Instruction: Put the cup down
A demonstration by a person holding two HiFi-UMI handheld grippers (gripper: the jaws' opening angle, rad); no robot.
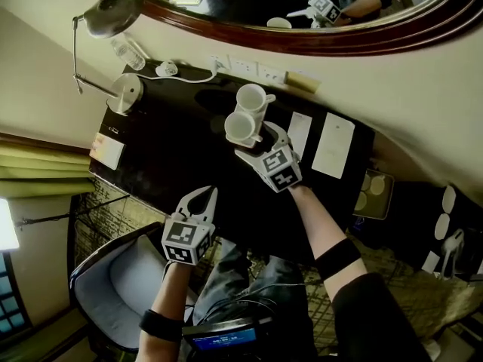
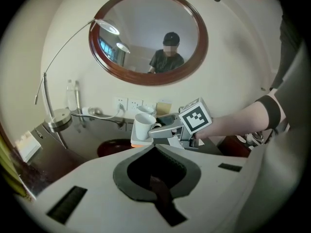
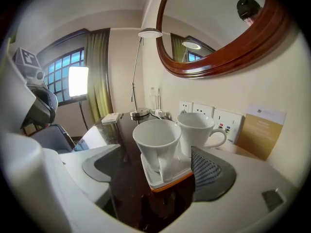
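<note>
Your left gripper (image 1: 202,200): jaws together, held back near you. Your right gripper (image 1: 260,143): jaws wide apart, set farther forward.

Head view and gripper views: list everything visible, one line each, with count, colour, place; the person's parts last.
cups: two, white, mid-desk near the wall
tray: one, white with orange edge, under one cup
desk: one, dark glossy, against the wall
lamp: one, silver, desk's corner
mirror: one, brown frame, wall above desk
sockets: about three, white, wall behind cups
cards: two, white, flat on desk
chair: one, grey, before desk
left gripper: one, white, shut, empty, over desk's near edge
right gripper: one, white, open around the tray's cup
</note>
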